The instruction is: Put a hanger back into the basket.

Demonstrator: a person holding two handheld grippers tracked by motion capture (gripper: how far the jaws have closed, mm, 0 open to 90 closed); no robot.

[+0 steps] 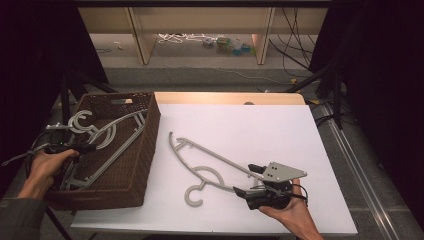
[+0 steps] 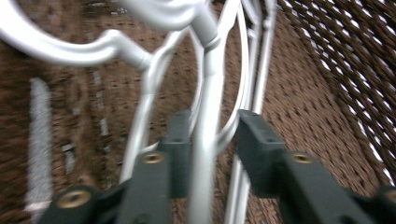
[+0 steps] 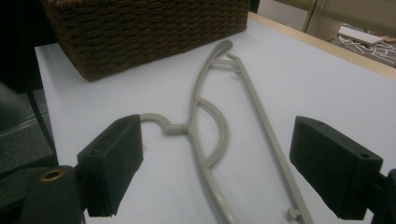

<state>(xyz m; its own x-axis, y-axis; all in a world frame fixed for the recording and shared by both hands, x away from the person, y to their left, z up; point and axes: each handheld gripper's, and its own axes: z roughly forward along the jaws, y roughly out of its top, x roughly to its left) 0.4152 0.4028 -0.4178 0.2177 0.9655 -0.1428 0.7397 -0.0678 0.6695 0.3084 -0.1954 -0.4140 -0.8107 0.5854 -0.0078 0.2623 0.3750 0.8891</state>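
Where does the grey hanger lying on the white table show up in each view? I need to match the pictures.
High view: the grey hanger lies on the white table, centre, right of the wicker basket, in front of the right gripper.
Left gripper view: not this hanger; other hangers in the basket.
Right gripper view: centre, between the open jaws.
Shared landmark: the wicker basket.
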